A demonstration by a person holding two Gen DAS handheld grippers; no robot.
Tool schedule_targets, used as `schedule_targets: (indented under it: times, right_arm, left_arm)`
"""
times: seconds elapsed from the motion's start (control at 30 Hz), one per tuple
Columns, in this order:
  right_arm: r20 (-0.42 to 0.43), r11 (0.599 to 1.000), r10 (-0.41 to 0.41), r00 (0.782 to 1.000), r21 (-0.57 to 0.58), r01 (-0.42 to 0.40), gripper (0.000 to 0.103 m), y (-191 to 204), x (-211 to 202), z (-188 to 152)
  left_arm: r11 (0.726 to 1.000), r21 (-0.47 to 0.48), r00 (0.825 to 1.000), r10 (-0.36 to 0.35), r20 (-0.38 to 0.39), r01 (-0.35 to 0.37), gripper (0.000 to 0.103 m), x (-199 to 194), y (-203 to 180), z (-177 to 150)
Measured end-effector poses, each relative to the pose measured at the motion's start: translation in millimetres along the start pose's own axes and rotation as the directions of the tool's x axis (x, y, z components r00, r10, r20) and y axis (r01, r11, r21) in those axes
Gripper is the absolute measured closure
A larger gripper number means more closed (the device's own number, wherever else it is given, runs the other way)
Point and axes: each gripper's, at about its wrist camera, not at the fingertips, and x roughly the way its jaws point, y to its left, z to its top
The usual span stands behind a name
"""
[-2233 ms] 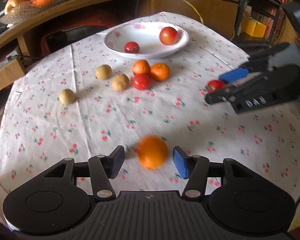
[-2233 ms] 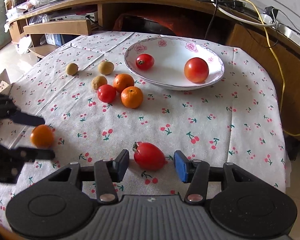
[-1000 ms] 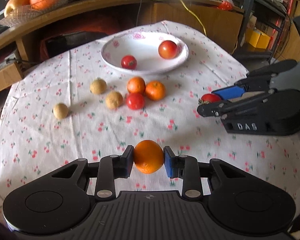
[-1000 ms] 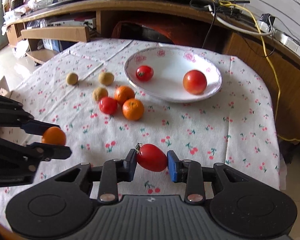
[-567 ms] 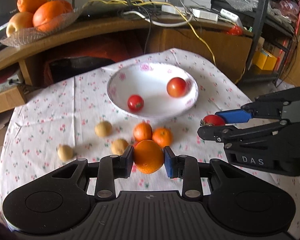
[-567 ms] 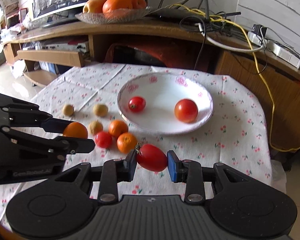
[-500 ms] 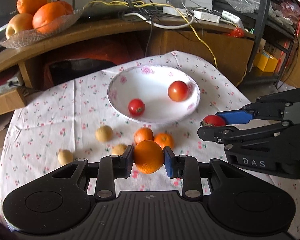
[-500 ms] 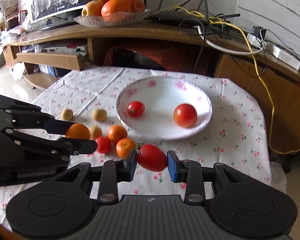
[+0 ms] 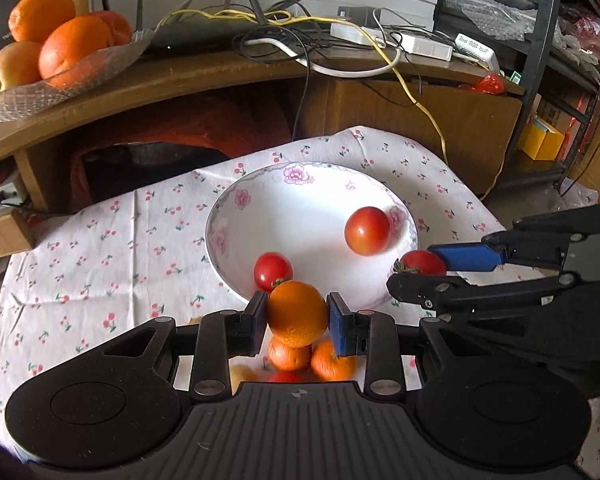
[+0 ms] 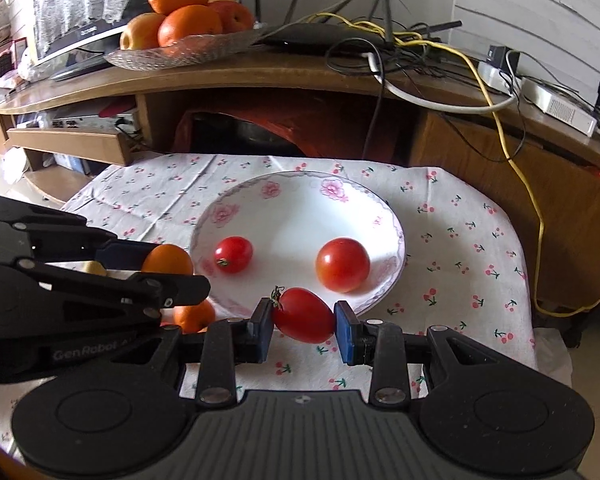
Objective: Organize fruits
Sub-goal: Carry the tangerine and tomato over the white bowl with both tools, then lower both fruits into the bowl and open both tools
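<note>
Two tomatoes already lie in the white bowl [image 10: 392, 220]: a small tomato [image 10: 233, 254] on its left side, a larger tomato [image 10: 342, 265] on its right.

Left gripper [image 9: 298, 318]: fingers closed partway on an orange [image 9: 297, 313], held off the worktop [image 9: 100, 248] just short of the bowl's near rim. Right gripper [image 10: 303, 326]: fingers closed partway on an oblong tomato [image 10: 303, 315], green stem toward the left finger, likewise hanging at the near rim. Both fruits gripped squarely across the middle; no slip evident.

Left on the cloth below the left gripper, from its wrist view: two oranges [image 9: 288, 354], side by side and touching, a sliver of red fruit [image 9: 285, 377] just in front of them, and a pale round fruit [image 9: 242, 372], mostly hidden by the gripper body. More may sit out of sight beneath it.

Judgement: task is partway. Two pieces placed, two in carry, at least four to go. How the sorting is meant to run, all into the bowl or by kind, cannot be told from here.

The glass dish of oranges [image 10: 180, 46] on the back shelf looks to be no part of the job.
</note>
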Motion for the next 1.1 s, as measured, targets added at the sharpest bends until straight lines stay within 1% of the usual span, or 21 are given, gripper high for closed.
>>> schedule_targets:
  times: [0.17, 0.37, 0.67, 1.1]
  right_arm:
    - [-0.003, 1.0, -0.012, 1.0, 0.022, 0.012, 0.068, -7, 9, 5]
    - [-0.023, 1.0, -0.021, 1.0, 0.015, 0.021, 0.068, -9, 22, 4]
    - [-0.013, 1.0, -0.029, 1.0, 0.001, 0.029, 0.068, -12, 39, 11]
    - [0.0, 0.998, -0.053, 0.999, -0.02, 0.053, 0.068, -15, 59, 14]
  left_arm:
    - [1.0, -0.016, 1.0, -0.011, -0.008, 0.011, 0.063, 11, 4, 6]
    - [1.0, -0.025, 0.999, -0.011, -0.033, 0.01, 0.063, 25, 7, 5]
    - [0.998, -0.055, 1.0, -0.008, -0.028, 0.006, 0.065, 37, 14, 10]
    - [0.998, -0.064, 1.0, 0.012, -0.024, -0.013, 0.065, 56, 18, 13]
